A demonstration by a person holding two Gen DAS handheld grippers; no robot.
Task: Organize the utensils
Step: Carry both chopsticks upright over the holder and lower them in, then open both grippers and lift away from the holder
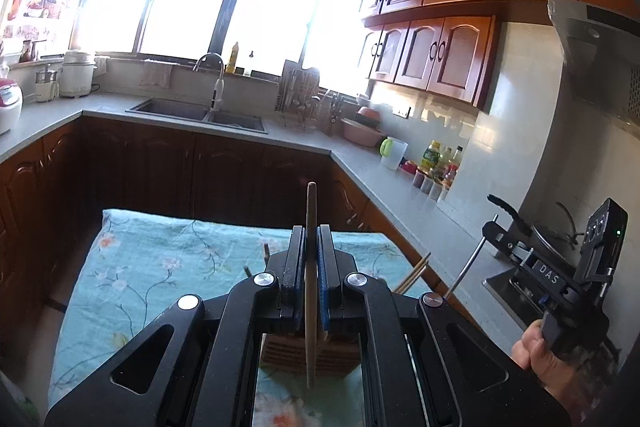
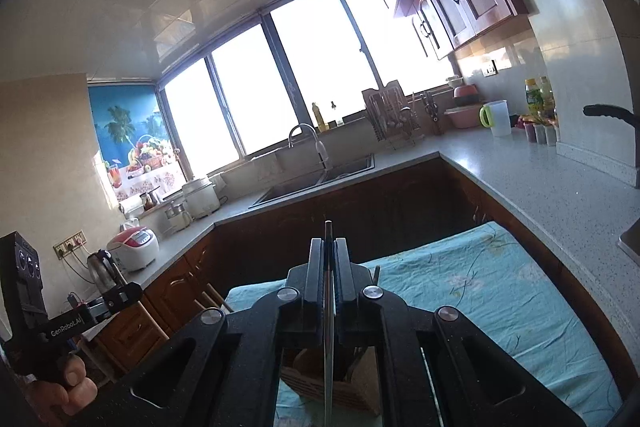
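My left gripper [image 1: 311, 231] is shut on a long wooden utensil [image 1: 311, 203], which stands upright between the blue pads. Its lower end hangs over a slatted wooden utensil holder [image 1: 286, 351] on the teal floral cloth [image 1: 160, 259]. My right gripper [image 2: 329, 242] is shut on a thin dark metal utensil [image 2: 329, 347], also upright, above the same holder [image 2: 360, 393], which has other utensils in it. In the left wrist view the right gripper [image 1: 491, 227] is off to the right, held by a hand, with a thin metal rod [image 1: 466, 269] hanging from it. The left gripper [image 2: 130, 291] shows at the left edge of the right wrist view.
The cloth-covered table [image 2: 500, 299] stands inside a U-shaped kitchen counter [image 1: 392, 183]. A sink [image 1: 200, 113], a dish rack [image 1: 298, 99], a pink bowl [image 1: 360, 135], a jug [image 1: 394, 153] and bottles [image 1: 438, 163] line the counter. A rice cooker [image 2: 134, 247] and a kettle [image 2: 102, 269] stand at the left.
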